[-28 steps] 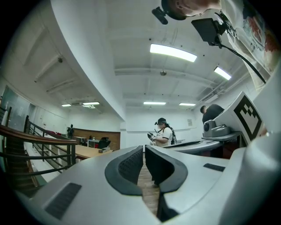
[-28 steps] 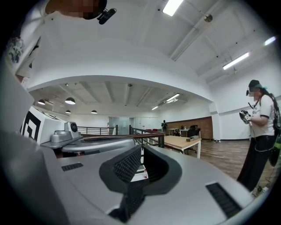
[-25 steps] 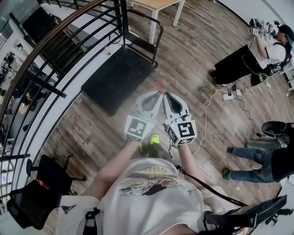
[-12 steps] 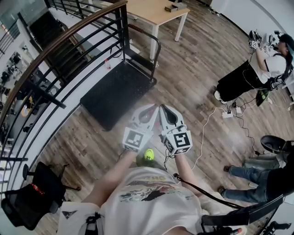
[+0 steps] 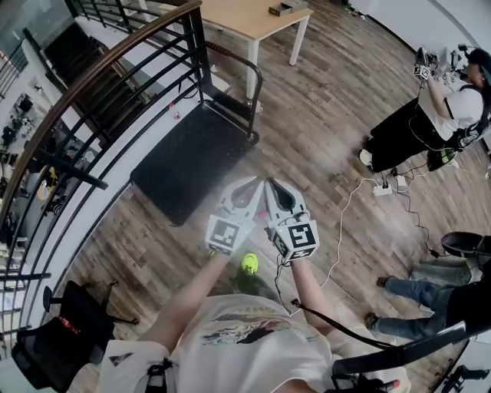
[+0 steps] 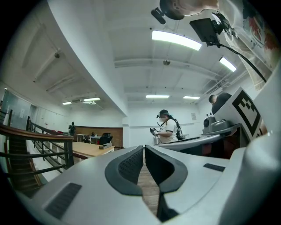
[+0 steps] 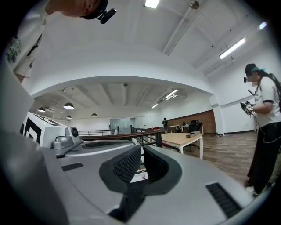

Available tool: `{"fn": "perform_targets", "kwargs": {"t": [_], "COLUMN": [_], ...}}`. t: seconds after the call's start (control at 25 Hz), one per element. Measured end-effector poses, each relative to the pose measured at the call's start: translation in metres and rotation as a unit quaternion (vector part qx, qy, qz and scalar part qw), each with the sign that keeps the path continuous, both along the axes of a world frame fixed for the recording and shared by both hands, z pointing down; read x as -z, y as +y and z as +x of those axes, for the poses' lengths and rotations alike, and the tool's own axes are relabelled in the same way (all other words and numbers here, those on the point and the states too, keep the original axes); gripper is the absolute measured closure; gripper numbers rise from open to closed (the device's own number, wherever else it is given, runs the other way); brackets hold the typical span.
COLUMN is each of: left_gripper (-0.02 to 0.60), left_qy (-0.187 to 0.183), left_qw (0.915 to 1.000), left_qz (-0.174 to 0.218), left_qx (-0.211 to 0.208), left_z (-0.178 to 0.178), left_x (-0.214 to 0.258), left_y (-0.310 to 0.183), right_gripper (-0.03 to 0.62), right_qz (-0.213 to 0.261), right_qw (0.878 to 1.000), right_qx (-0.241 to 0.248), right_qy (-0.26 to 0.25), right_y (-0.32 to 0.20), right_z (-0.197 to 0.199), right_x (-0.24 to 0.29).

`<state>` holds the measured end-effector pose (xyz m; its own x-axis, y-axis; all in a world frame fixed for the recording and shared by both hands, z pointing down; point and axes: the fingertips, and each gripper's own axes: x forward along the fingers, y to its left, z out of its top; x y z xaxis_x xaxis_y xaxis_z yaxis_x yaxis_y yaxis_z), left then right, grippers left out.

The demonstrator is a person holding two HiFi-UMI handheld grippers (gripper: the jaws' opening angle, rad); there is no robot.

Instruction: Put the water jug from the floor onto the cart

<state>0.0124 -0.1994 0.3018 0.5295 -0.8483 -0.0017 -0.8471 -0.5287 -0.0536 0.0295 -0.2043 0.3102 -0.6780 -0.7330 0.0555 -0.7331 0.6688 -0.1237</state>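
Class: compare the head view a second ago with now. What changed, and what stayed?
The view has shifted: the cart sits lower in the picture and more of the table shows at the top. Nothing was gripped or released. The left gripper and right gripper stay side by side, shut and empty.

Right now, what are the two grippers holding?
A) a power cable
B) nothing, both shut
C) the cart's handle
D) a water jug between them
B: the left gripper and the right gripper each show their jaws together with nothing clamped, and the head view has them side by side, short of the black platform cart; no jug shows in any view.
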Motion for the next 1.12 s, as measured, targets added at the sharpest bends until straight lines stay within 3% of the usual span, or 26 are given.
{"fn": "perform_targets", "kwargs": {"t": [0.6, 0.84, 1.12], "left_gripper": [0.569, 0.569, 0.568], "left_qy": [-0.002, -0.005, -0.029], "left_qw": [0.9976, 0.9963, 0.9949], "left_qz": [0.004, 0.003, -0.005], "left_qx": [-0.069, -0.086, -0.097], "left_z": [0.001, 0.012, 0.017], "left_x": [-0.091, -0.158, -0.234], "left_y": [-0.078, -0.091, -0.089], "right_gripper": [0.572, 0.572, 0.57], "right_qz": [-0.025, -0.056, -0.067], "right_qw": [0.997, 0.992, 0.99], "right_qx": [-0.072, -0.114, -0.123], "right_qy": [0.006, 0.005, 0.017], "right_y": [-0.073, -0.079, -0.076], "right_z": [0.002, 0.013, 0.018], "right_x": [-0.096, -0.176, -0.252]}}
